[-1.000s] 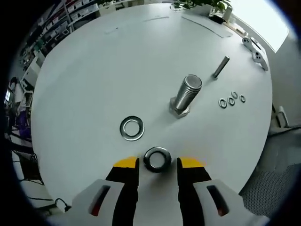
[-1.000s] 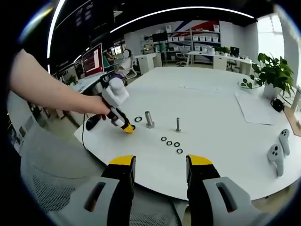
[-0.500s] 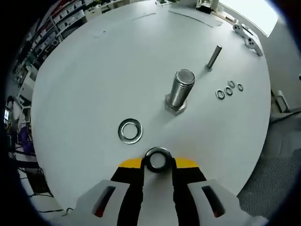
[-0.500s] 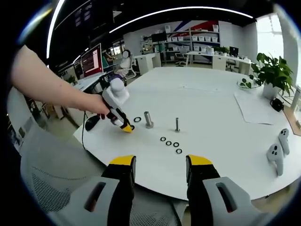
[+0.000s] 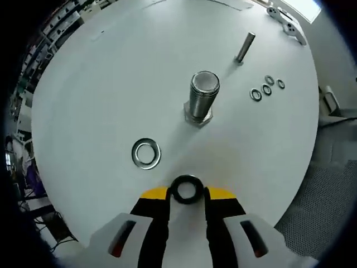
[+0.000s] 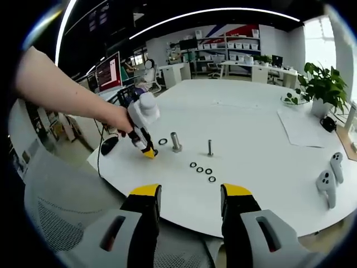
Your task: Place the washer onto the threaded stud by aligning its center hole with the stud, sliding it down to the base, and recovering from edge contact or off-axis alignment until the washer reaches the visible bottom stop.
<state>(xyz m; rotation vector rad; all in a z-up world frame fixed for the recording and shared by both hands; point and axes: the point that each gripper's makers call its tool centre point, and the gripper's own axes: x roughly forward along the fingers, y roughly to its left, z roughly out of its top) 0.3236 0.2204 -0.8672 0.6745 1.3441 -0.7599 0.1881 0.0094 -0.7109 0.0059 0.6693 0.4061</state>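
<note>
A washer (image 5: 186, 189) is clamped between the yellow-tipped jaws of the left gripper (image 5: 186, 194), seen in the left gripper view with its hole open to the camera. It is held above the white table (image 5: 100, 95), near the table's edge and well apart from the stud (image 5: 201, 100).

The stud is taken as the landmark. It is one thick threaded stud, standing upright on a hexagonal base. A second washer (image 5: 146, 153) lies flat on the table, between the stud and the left gripper, off to one side. One thinner pin (image 5: 244, 47) stands beyond the stud, farther from the gripper. Three small rings (image 5: 266, 89) are seen in a short row beside the stud, near the pin. Two white controllers (image 5: 285, 20) lie at the far table edge, well beyond the pin.

In the right gripper view, the right gripper (image 6: 189, 205) is held with its jaws apart and nothing between them, off the table edge and far from the stud (image 6: 175, 141). The left gripper (image 6: 143, 128) is seen there gripped by a person's hand (image 6: 118, 119), its tip just beside the stud. In this view four small rings (image 6: 203, 171) can be counted near the stud, and one pin (image 6: 210, 147) beside it. A potted plant (image 6: 322, 86) stands at the table's far side.
</note>
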